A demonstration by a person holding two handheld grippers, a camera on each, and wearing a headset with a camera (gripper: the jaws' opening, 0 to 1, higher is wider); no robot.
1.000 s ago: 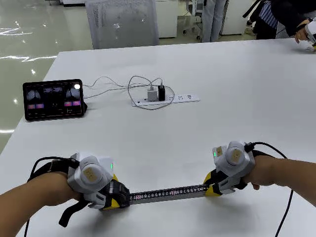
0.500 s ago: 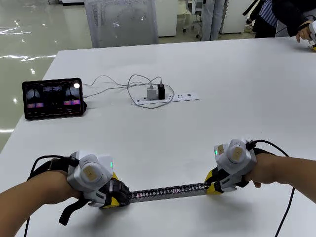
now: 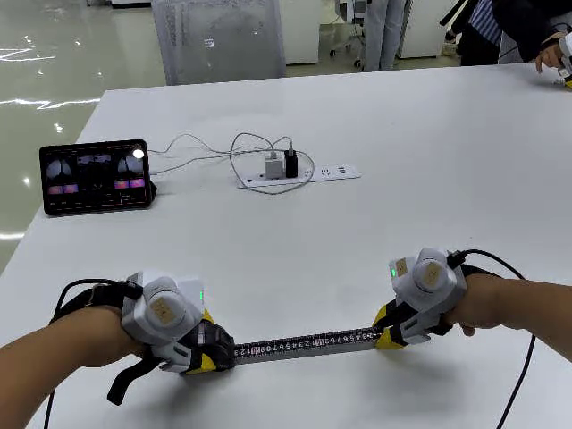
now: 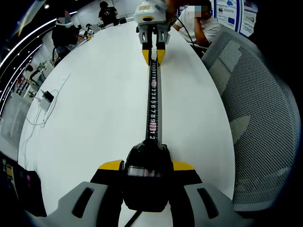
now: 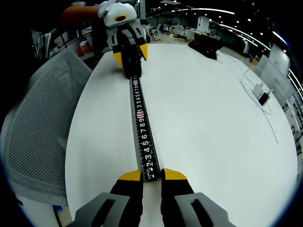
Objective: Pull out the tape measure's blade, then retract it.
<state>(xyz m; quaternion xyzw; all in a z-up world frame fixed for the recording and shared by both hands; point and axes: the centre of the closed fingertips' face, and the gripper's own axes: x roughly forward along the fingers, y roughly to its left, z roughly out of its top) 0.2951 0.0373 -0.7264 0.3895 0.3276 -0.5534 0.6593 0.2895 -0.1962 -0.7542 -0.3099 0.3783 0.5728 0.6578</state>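
Tape measure (image 4: 147,182): its black case is clamped in the jaws of my left gripper (image 4: 147,165), low at the near edge of the bench (image 3: 402,161). The blade (image 4: 153,101) runs straight out of the case to my right gripper (image 5: 151,176), whose jaws pinch its tip, numbers facing up. Whether the blade touches the bench I cannot tell. Compared with a second ago, my right gripper sits slightly farther right and a bit more blade shows between the two; my left has hardly shifted. Well beyond, the tablet (image 3: 95,177) and power strip (image 3: 304,176) lie where they were.
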